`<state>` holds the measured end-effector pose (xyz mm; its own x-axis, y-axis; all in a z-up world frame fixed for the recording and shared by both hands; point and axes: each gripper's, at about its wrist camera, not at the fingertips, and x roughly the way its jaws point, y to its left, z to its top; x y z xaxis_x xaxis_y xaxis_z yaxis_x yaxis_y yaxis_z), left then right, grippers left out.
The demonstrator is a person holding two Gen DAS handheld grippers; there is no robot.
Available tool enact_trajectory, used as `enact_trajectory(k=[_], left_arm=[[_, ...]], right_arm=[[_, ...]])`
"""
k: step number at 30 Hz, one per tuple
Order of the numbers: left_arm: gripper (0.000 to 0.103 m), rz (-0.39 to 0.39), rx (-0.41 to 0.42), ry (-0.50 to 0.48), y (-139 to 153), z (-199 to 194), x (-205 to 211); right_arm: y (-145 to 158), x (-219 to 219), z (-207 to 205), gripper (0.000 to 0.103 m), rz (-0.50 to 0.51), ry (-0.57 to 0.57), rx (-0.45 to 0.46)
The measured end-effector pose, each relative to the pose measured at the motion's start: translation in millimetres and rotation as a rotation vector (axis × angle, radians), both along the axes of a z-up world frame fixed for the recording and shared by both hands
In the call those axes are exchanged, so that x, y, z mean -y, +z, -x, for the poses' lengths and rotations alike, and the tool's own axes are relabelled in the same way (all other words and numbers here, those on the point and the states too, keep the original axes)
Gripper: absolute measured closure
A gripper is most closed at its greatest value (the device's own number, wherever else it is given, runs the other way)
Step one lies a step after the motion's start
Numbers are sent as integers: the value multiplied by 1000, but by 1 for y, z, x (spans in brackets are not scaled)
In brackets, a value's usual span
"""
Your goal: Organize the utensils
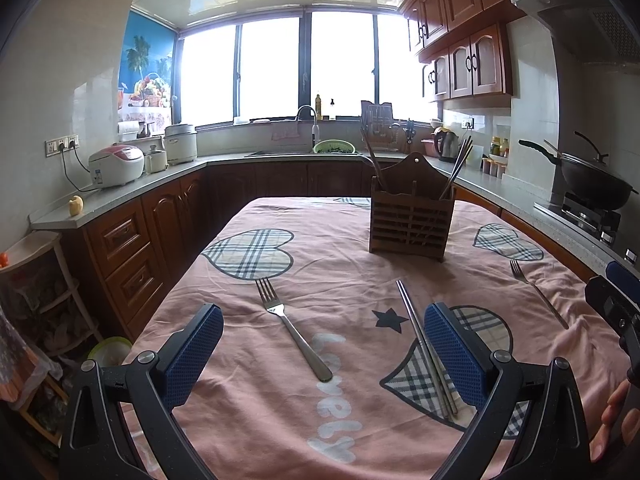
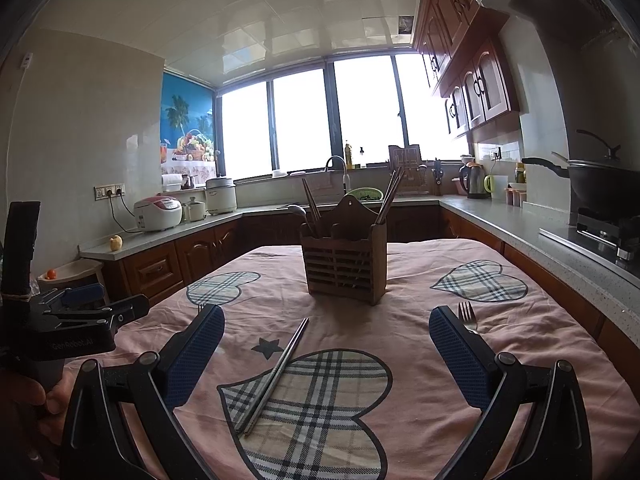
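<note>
A wooden utensil holder (image 1: 411, 216) stands on the pink tablecloth (image 1: 248, 408) with chopsticks and a spoon in it; it also shows in the right wrist view (image 2: 345, 266). A steel fork (image 1: 292, 328) lies between my open left gripper's (image 1: 323, 316) fingers. A pair of steel chopsticks (image 1: 426, 344) lies by its right finger, and shows in the right wrist view (image 2: 276, 376). A second fork (image 1: 538, 292) lies at the right, partly hidden behind the finger of my open, empty right gripper (image 2: 326, 318); the fork's tines (image 2: 467, 315) show there.
Kitchen counters (image 1: 160, 176) wrap around the table with rice cookers (image 1: 116, 166), a sink, a kettle (image 1: 446, 144) and a wok (image 1: 592, 176) on the stove. The other gripper shows at each view's edge (image 2: 80, 320). A shelf (image 1: 36, 280) stands at the left.
</note>
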<state>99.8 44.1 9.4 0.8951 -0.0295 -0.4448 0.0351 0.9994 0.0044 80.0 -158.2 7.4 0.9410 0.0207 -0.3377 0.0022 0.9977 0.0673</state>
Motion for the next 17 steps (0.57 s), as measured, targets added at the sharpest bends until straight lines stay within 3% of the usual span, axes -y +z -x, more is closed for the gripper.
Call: enact_trajectory(k=[17], left_arm=[[1,7,-15,-24,0,-12,7]], right_arm=[[-8,-1,-12,0,-15,-4,-50]])
